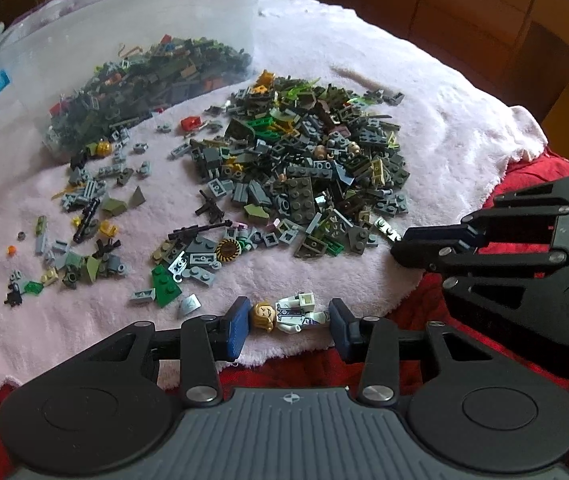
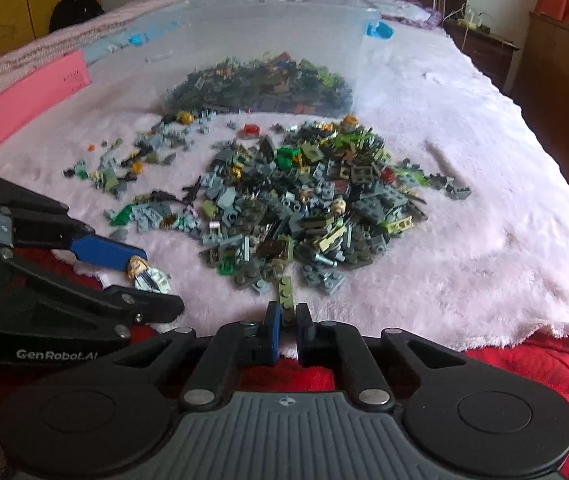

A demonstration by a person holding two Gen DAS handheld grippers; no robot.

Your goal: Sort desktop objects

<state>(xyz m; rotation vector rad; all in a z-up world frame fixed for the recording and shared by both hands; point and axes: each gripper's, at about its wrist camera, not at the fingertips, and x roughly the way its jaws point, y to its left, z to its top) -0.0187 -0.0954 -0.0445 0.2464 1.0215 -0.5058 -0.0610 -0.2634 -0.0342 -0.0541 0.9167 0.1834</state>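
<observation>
While both grippers work at the near edge of the brick heap [image 1: 304, 160], the scene reads as follows.

Landmark: the brick heap lies on a pink fleece blanket [image 1: 424, 120]; all places below are given from it.
Left gripper [image 1: 290, 326]: fingers wide apart, flanking a minifigure [image 1: 290, 314] without visibly pressing on it; it sits on the near side of the heap, close to the blanket's edge.
Minifigure: lies on its side, blond head toward the left pad, white torso toward the right; in the right wrist view [image 2: 146, 274] it lies against the blue finger.
Right gripper [image 2: 287, 330]: fingers nearly together, clamped on an olive plate [image 2: 285, 298] that juts forward to the heap's near rim.
Clear bin [image 1: 144, 40]: stands beyond the heap, already holding a layer of bricks.
Scattered bricks [image 1: 84, 216]: lie to the left of the heap, thinly spread.
Handling, minifigure: judged light, rigid, smooth plastic; the jointed head and arms may swivel, so a grip across the torso seems surest.
Handling, olive plate: judged thin, stiff, very light; its long flat faces suit the pads, though a hold near one end may let it pivot.
Risk: soft fleece may yield beneath small pieces as fingers close.
</observation>
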